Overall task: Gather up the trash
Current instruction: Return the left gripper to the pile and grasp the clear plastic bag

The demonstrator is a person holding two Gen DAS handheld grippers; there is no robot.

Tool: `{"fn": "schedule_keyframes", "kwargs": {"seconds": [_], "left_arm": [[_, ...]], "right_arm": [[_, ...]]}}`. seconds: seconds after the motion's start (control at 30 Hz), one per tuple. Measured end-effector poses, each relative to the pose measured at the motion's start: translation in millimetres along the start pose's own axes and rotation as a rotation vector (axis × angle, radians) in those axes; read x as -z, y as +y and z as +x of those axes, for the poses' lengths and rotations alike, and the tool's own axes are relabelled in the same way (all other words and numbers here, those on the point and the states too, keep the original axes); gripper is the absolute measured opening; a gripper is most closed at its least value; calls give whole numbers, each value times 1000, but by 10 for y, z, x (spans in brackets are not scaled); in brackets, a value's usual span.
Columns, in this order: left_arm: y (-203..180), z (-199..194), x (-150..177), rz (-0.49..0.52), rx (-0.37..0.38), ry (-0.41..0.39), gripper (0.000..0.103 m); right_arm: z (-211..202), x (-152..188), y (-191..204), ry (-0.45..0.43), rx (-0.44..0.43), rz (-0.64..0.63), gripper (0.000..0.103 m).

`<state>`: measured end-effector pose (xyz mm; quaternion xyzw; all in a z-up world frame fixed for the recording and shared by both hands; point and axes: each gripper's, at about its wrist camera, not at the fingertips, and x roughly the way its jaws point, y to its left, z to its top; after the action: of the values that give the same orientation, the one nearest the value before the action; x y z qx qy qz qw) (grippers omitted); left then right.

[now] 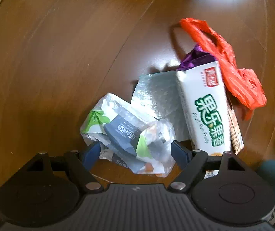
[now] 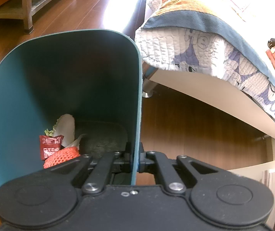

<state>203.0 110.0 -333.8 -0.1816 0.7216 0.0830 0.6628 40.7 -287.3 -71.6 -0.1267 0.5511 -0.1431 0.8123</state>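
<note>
Trash lies in a small pile on the brown wood floor point(image 1: 60, 57). The nearest piece is a crumpled tissue wrapper point(image 1: 125, 134), white and grey with green leaves on it. The left gripper point(image 1: 135, 150) points down at it with its jaws wide apart. One blue fingertip point(image 1: 91, 152) is on each side of the wrapper. I cannot tell if the tips touch it, and they do not squeeze it. Just behind the wrapper is a silvery bag point(image 1: 156, 96). Beside that bag is a white cookie pack point(image 1: 206, 107) with green letters. A bit of purple foil point(image 1: 193, 57) sticks out behind the pack. A red plastic bag point(image 1: 226, 61) lies across the far side of the pack.

The right gripper point(image 2: 135, 161) has its jaws pressed together on the thin wall of a teal bin point(image 2: 41, 88). The bin is tipped, so its inside shows. In it, near the bottom, are a small red packet point(image 2: 49, 146), an orange foam net point(image 2: 62, 156) and a pale leaf scrap point(image 2: 66, 127). Next to the bin, a bed with a quilt point(image 2: 204, 46) stands over the floor.
</note>
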Motion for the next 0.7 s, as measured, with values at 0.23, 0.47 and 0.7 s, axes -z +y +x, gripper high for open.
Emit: {"fn": "schedule_keyframes", "kwargs": {"seconds": [0.23,0.47,0.7], "left_arm": [[-10,161,24,-2,-13,4,71],[93,174,19,-67,0,30,26],[248,-24,11,-107,47,-4,9]], "right_arm": [[11,23,-3,6,8,0,4],[10,36,-12,9,9,6,5],[9,38,-19,6,8,7,5]]}}
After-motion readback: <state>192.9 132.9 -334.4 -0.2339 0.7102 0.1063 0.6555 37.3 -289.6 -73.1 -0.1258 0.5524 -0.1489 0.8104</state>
